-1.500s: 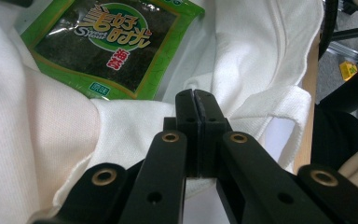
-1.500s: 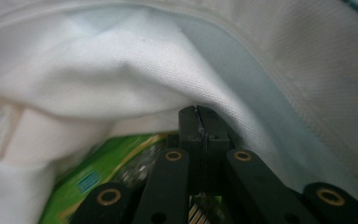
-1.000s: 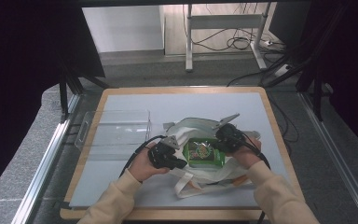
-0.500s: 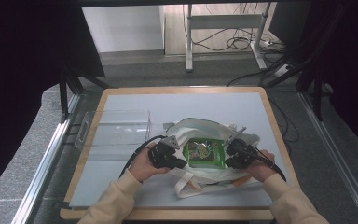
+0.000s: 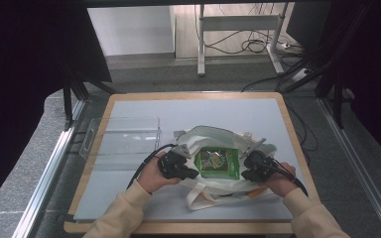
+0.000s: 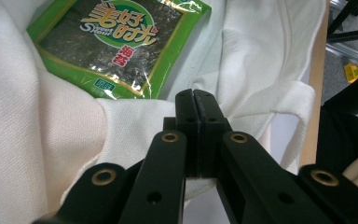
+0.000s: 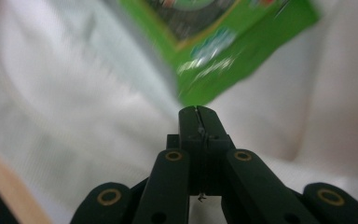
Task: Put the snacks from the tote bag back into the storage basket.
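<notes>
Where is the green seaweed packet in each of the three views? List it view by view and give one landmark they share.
High view: the green seaweed packet lies mid-table on the white cloth bag, between the two grippers.
Left gripper view: the packet is at upper left, above the shut jaws.
Right gripper view: the packet, blurred, is at top centre-right, beyond the shut jaws.
Shared landmark: the white bag under the packet.

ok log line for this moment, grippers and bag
left gripper: shut on bag edge | right gripper: shut | white bag | green snack pack inside | clear tray beside
</notes>
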Motion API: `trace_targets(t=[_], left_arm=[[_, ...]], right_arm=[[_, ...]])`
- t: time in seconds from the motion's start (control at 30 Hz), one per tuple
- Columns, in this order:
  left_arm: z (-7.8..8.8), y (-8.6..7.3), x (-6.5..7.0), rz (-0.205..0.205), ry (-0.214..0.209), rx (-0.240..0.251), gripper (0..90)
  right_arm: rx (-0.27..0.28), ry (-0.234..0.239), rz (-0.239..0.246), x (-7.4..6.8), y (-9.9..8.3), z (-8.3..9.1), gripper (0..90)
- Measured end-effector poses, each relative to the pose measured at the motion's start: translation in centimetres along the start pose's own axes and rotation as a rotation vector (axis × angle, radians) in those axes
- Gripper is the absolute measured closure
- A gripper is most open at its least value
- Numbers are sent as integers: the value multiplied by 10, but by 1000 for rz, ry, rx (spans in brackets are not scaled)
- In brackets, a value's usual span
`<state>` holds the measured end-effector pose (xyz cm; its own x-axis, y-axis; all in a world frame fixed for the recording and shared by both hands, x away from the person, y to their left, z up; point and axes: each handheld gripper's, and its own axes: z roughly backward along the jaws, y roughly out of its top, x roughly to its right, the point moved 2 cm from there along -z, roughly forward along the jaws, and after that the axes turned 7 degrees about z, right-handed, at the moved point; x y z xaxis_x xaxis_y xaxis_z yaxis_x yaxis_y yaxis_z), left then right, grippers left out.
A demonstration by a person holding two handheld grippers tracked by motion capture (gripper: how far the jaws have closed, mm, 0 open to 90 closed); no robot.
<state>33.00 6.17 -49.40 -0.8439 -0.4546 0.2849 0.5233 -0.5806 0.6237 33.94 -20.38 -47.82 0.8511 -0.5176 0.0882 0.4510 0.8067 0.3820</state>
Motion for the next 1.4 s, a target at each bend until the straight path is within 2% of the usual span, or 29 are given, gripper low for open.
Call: trace_targets(t=[0.1, 0.17, 0.2, 0.37, 0.4, 0.43, 0.6, 0.77, 1.0, 1.27, 1.4], left_arm=[[0, 0, 0, -3, 2, 0, 899], [0, 0, 0, -3, 1, 0, 899], [0, 0, 0, -3, 1, 0, 899], [1, 0, 0, -4, -2, 0, 899], [1, 0, 0, -3, -3, 2, 899], [1, 0, 0, -4, -2, 1, 899], [1, -1, 0, 0, -2, 0, 899], [2, -1, 0, 7, -2, -1, 899], [2, -1, -1, 3, -2, 0, 899], [2, -1, -1, 3, -4, -1, 899], [2, -1, -1, 4, -4, -2, 900]], right_arm=[[46, -29, -12, 7, 15, 4, 892], [65, -55, -17, 13, 32, 1, 892], [65, -55, -17, 13, 32, 1, 892], [100, -94, -47, 25, 56, -19, 892], [100, -94, -47, 25, 56, -19, 892], [103, -103, -51, 29, 61, -26, 892], [100, -134, -58, 38, 65, -35, 892], [114, -177, -94, 55, 64, -39, 892], [126, -196, -130, 72, 63, -45, 892], [118, -183, -146, 77, 67, -50, 892], [132, -166, -146, 73, 65, -45, 892]])
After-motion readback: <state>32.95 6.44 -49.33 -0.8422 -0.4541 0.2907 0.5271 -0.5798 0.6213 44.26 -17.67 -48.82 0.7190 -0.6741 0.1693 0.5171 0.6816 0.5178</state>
